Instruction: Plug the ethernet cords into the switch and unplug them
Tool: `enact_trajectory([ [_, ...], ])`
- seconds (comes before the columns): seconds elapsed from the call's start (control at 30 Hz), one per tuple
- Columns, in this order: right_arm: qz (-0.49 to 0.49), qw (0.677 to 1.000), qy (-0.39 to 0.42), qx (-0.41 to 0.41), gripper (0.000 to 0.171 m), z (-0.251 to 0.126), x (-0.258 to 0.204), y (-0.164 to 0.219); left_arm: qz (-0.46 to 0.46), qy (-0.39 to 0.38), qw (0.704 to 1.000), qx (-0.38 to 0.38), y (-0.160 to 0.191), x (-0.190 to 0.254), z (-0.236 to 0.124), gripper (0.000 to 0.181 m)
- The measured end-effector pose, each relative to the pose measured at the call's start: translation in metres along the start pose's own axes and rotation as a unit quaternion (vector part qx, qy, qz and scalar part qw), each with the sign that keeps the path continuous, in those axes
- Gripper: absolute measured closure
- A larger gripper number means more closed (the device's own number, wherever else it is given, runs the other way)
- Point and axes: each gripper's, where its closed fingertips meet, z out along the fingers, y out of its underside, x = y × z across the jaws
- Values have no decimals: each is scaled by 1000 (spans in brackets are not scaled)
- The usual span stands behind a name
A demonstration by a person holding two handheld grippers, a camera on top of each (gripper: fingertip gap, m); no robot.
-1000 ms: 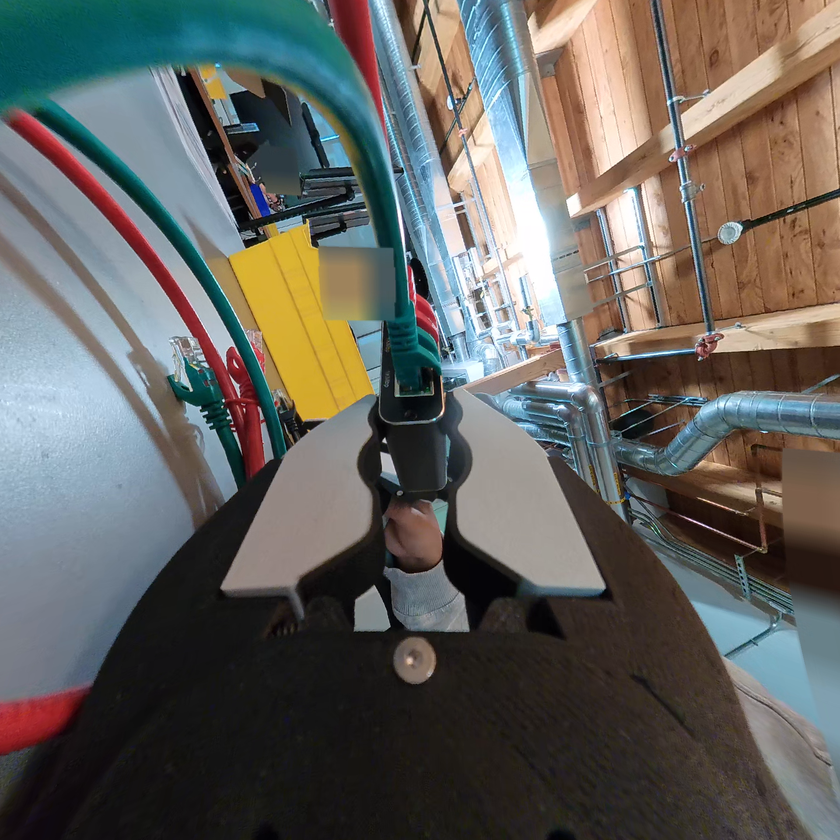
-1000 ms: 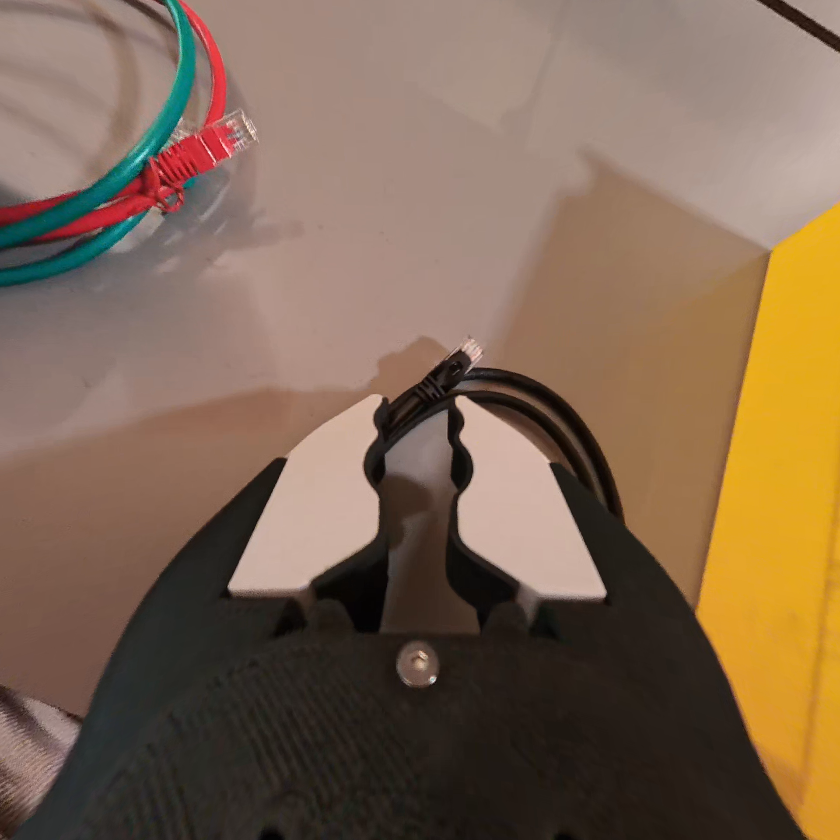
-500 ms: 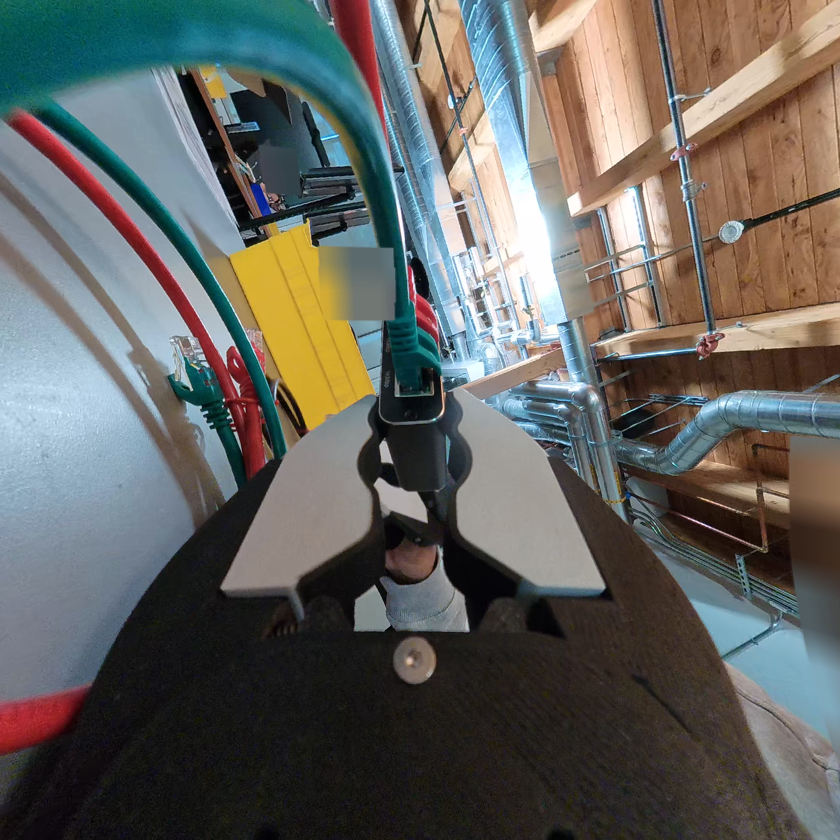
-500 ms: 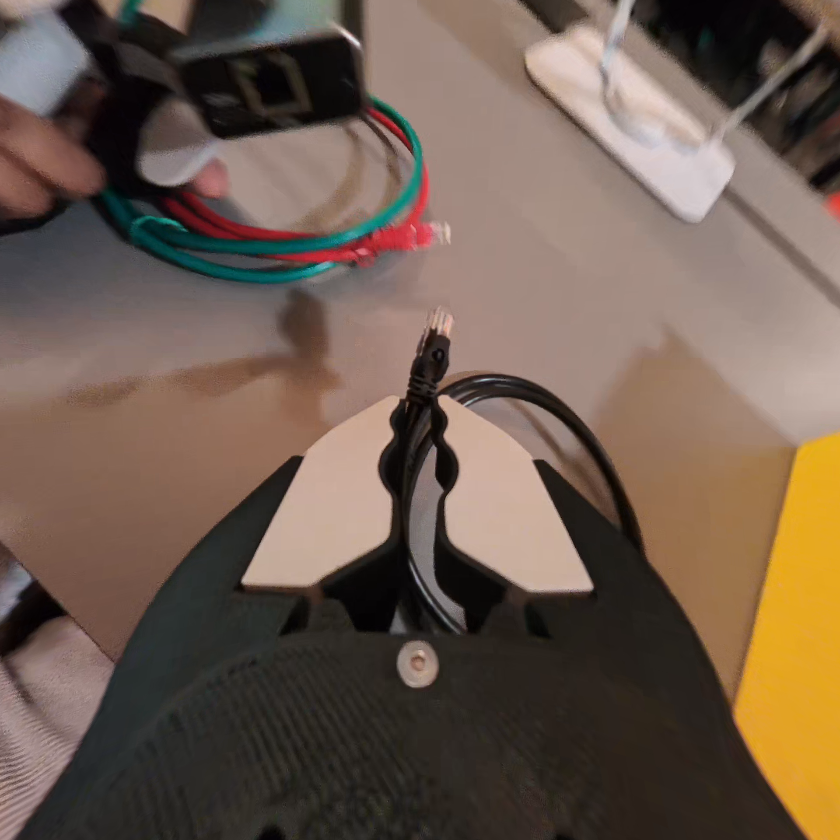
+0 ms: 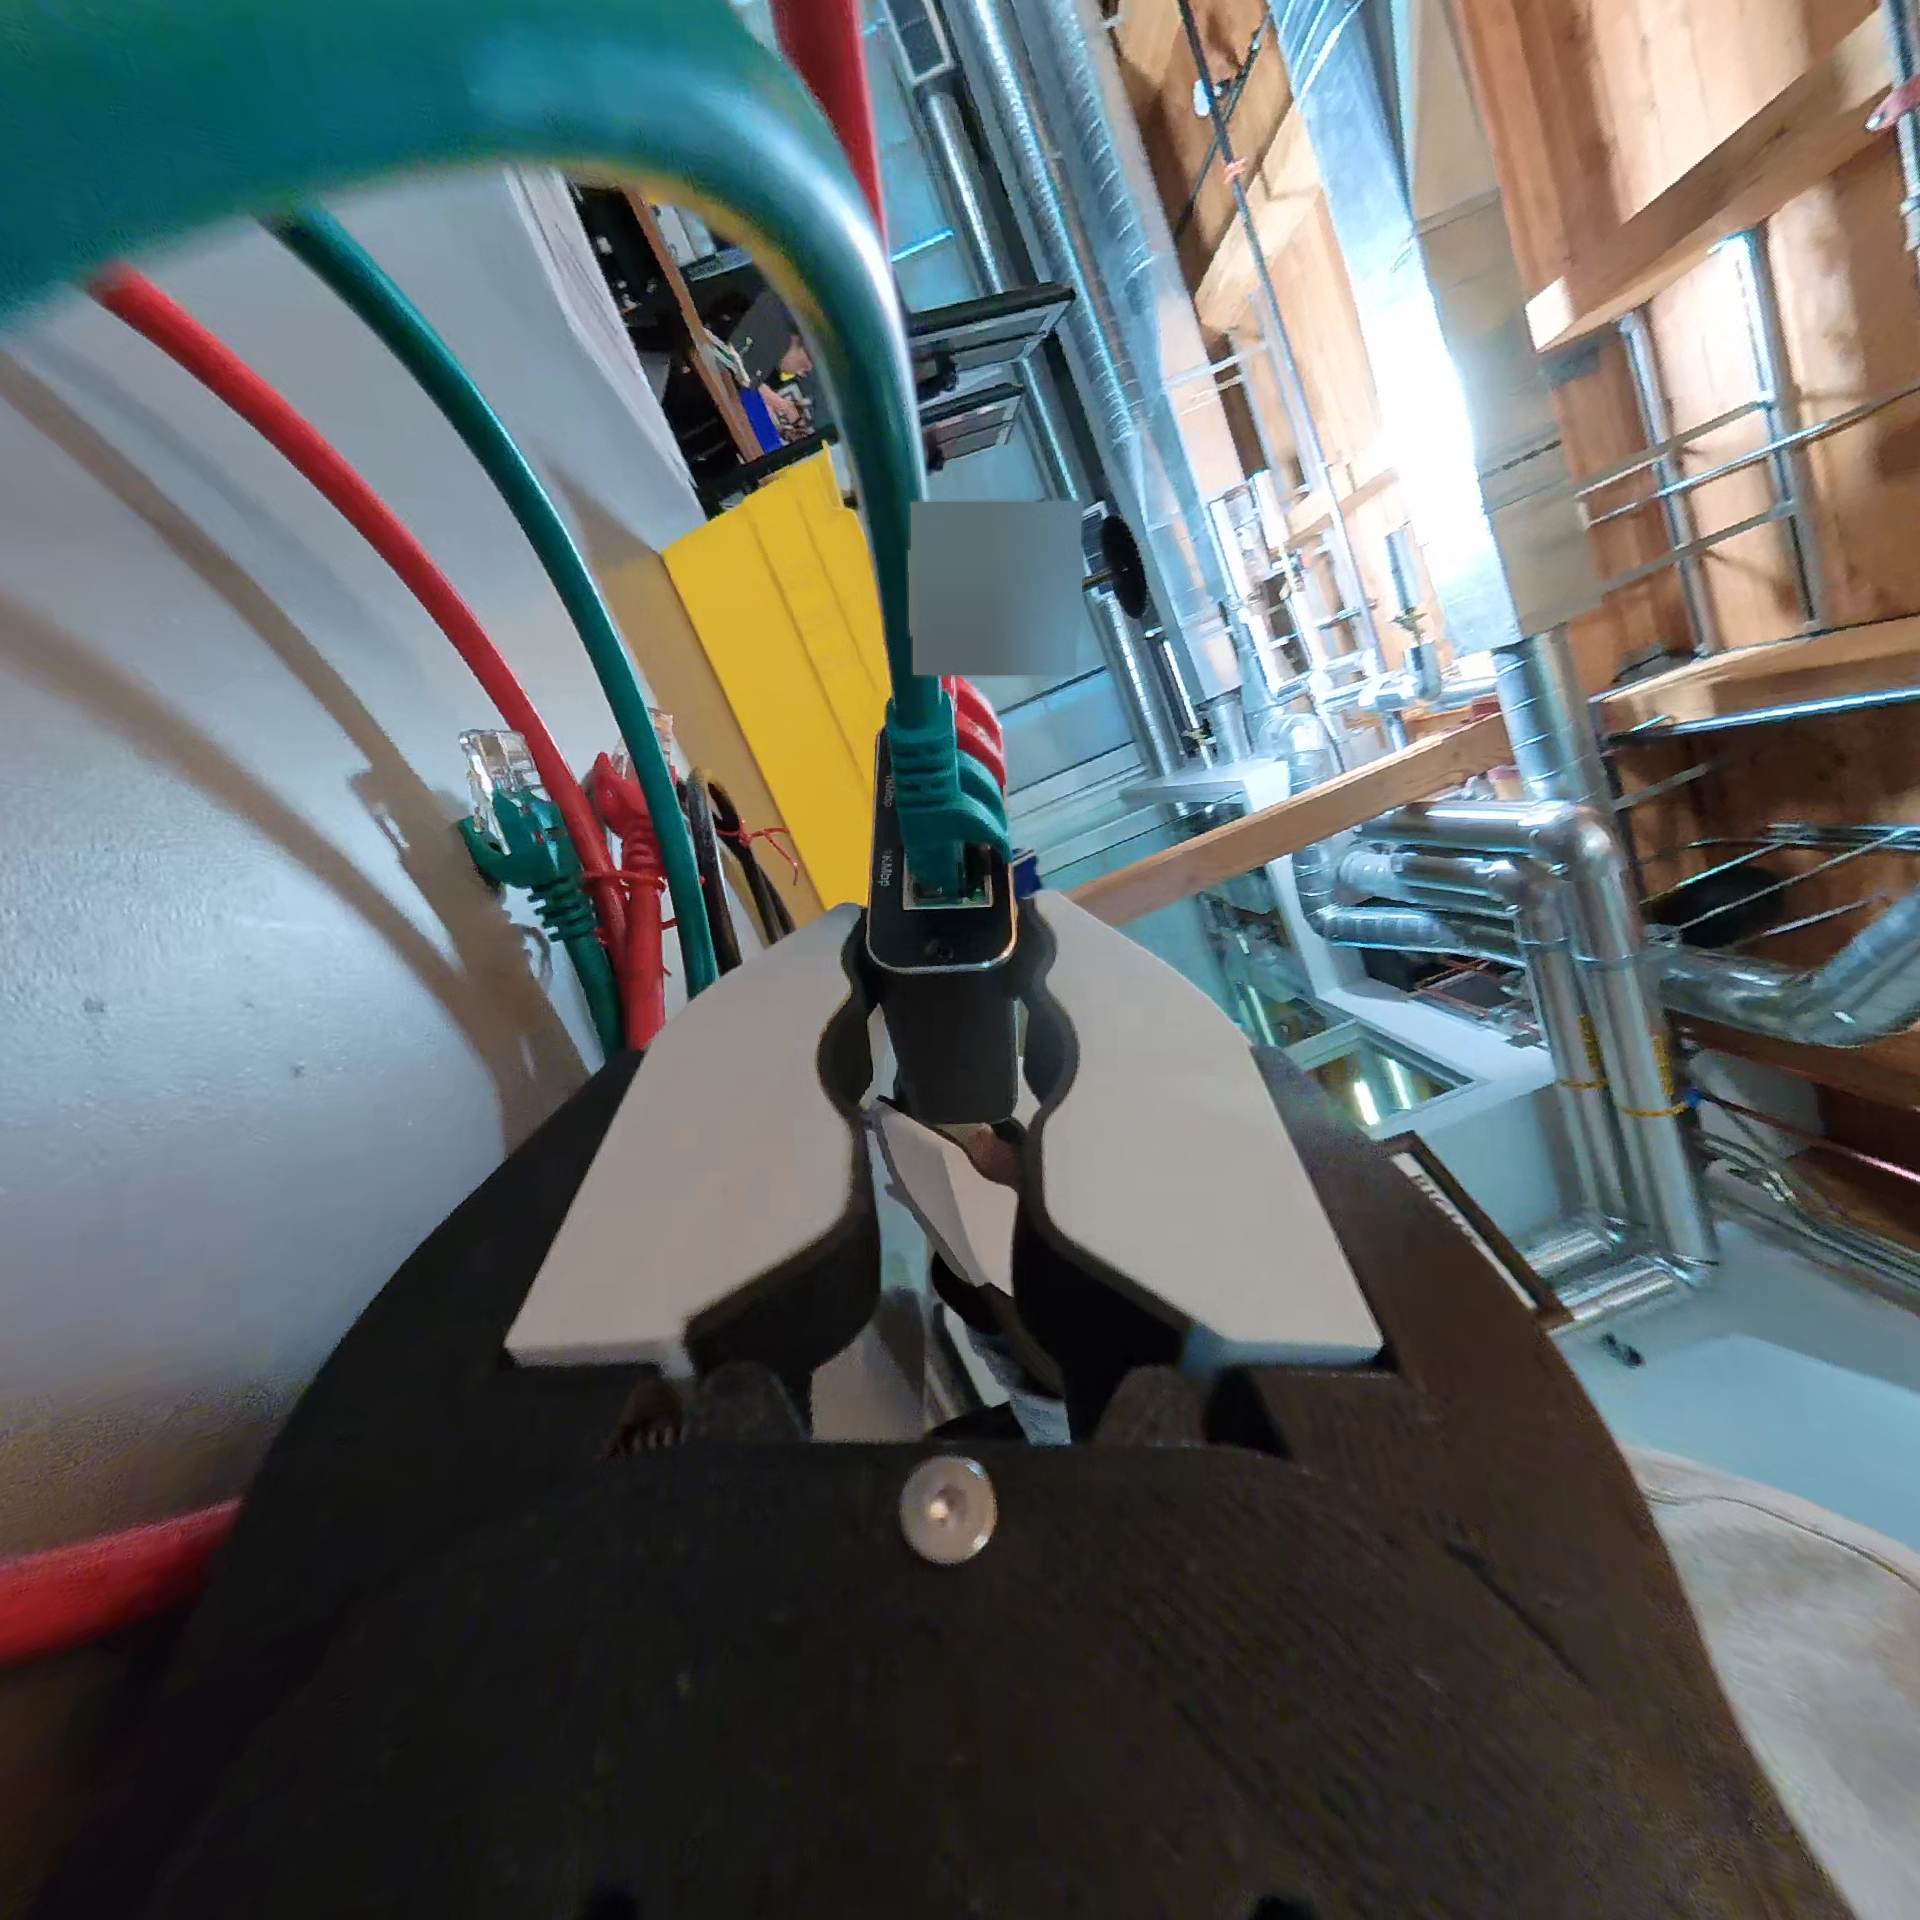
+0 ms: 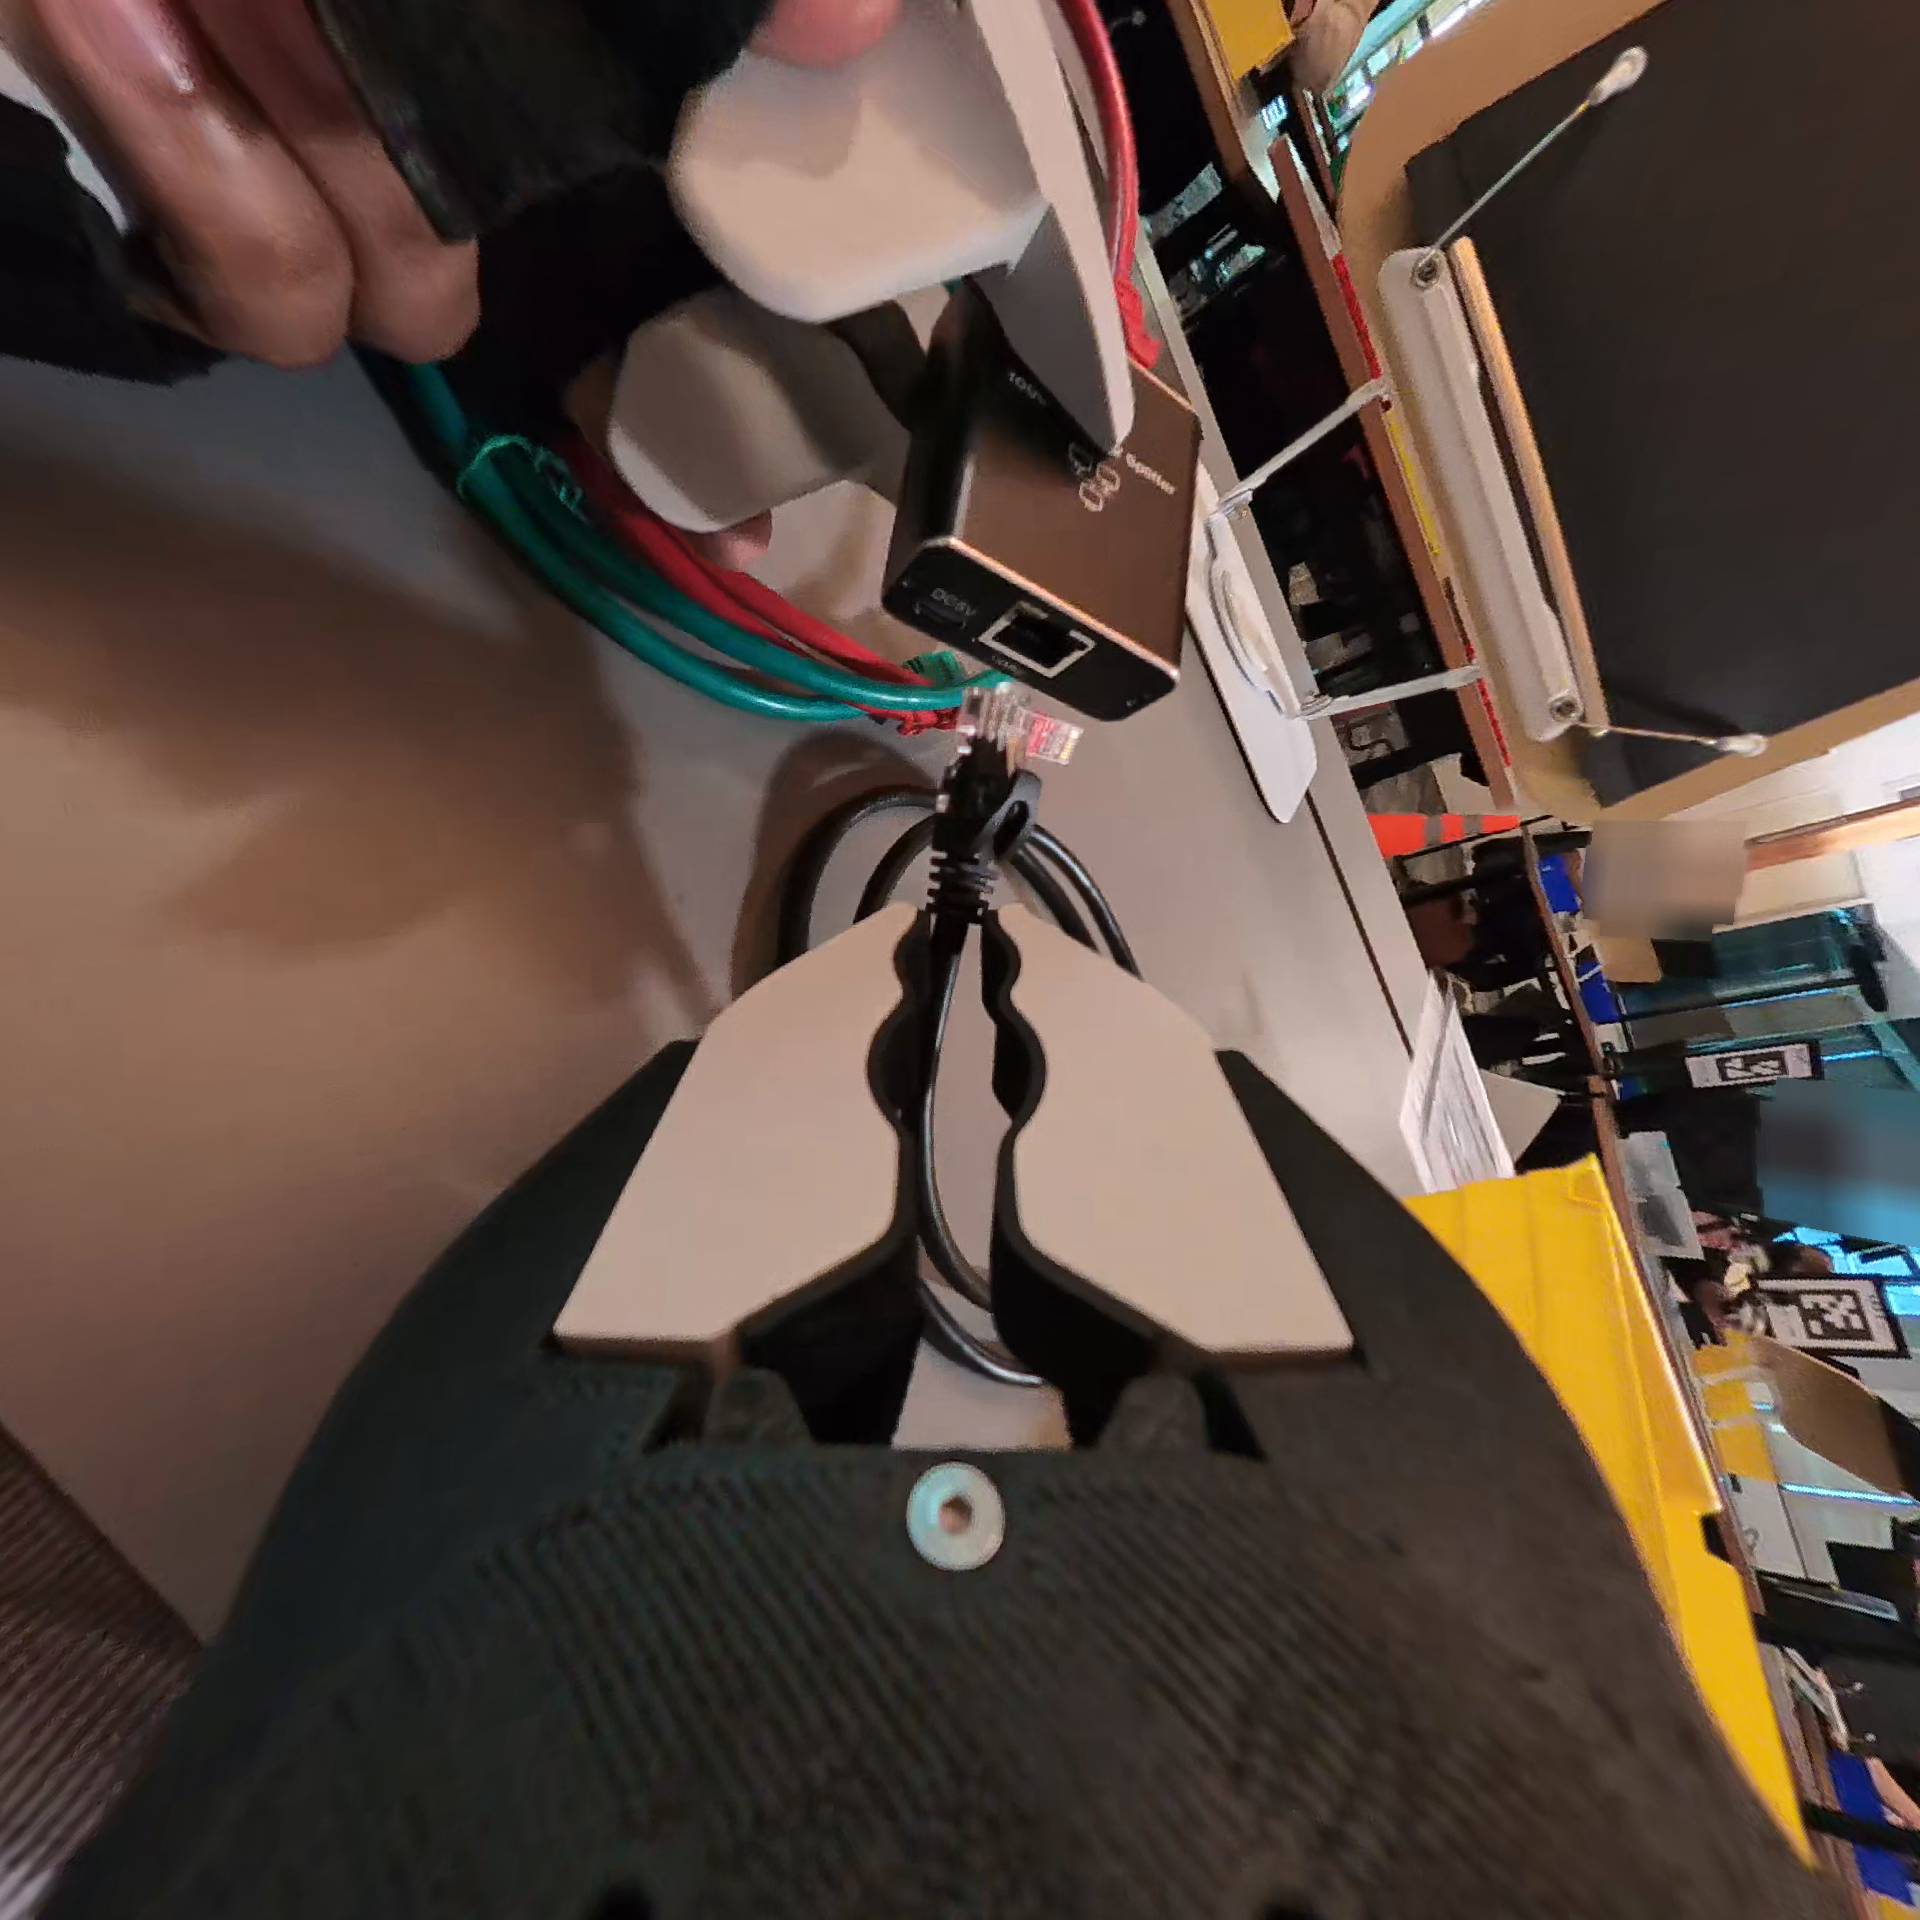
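My left gripper (image 5: 943,940) is shut on the small dark switch (image 5: 943,997), held off the table. A green ethernet cord (image 5: 930,790) and a red cord (image 5: 977,717) are plugged into its far end. In the right wrist view the switch (image 6: 1049,551) shows its near end with an empty port (image 6: 1032,641). My right gripper (image 6: 951,920) is shut on a black ethernet cord (image 6: 971,821). The cord's clear plug (image 6: 987,717) points at the port, a short way below it. Loose green and red plugs (image 5: 509,790) lie on the grey table.
The green and red cord loops (image 6: 665,613) hang from the switch to the grey table (image 6: 260,779). A yellow bin (image 6: 1579,1382) stands at the right. A white stand (image 6: 1247,665) sits beyond the switch. A person's hand (image 6: 260,187) holds the left gripper.
My right gripper has lifted the black cord off the table and swung it up close to the switch's empty port. The left gripper holds the switch almost still.
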Motion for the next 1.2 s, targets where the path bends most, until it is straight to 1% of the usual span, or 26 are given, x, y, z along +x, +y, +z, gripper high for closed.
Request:
enact_trajectory([
  [0.27, 3, 1000, 9, -24, 162, 3, 1, 8, 88, -61, 994, -14, 10, -4, 6, 157],
  [0.63, -18, 998, 15, -51, 162, 2, -6, 12, 125, -81, 989, -24, 15, -5, 8, 157],
  [0.83, 12, 999, 31, -34, 162, -5, 4, 4, 108, -84, 990, -16, 12, -8, 6, 157],
  [1.0, -14, 998, 53, -9, 162, -9, 8, -3, 96, -80, 992, -18, 11, -8, 6, 158],
  [1.07, -38, 997, 73, 9, 163, -12, 10, -10, 63, -61, 996, -19, 10, -8, 5, 157],
  [1.2, -99, 988, 108, 40, 163, -19, 10, -26, -24, 1, 1000, -13, 4, -2, 0, 157],
])
